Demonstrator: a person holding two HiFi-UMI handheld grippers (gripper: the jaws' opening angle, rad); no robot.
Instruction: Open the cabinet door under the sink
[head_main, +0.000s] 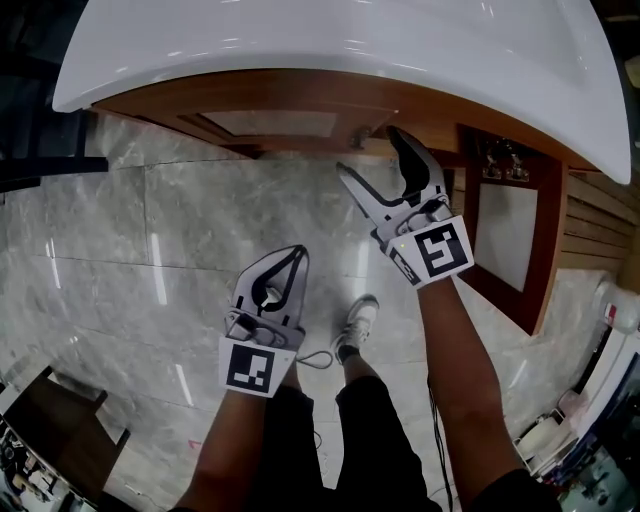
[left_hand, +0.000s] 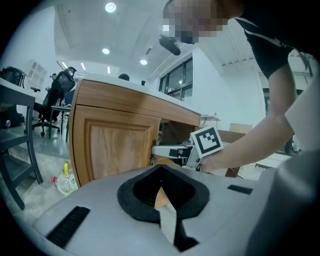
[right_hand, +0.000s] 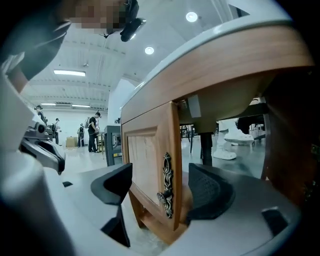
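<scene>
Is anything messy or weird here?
Yes. A plastic bottle sits on the floor beside the cabinet, like litter. One door also stands wide open.

White curved sink (head_main: 330, 40): one
Brown wooden panelled cabinet doors under the sink: two, a shut door (head_main: 270, 122) and an open door (head_main: 505, 235)
Ornate dark metal door handle (right_hand: 166, 186): one
Grey hand-held grippers below the sink: two, the left hand-held gripper (head_main: 297, 252) and the right hand-held gripper (head_main: 372, 152)
White shoe (head_main: 357, 322): one

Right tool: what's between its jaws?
The free edge of the cabinet door, with its ornate handle, stands between the open jaws of the right tool, unclamped. The right gripper view shows it.
</scene>
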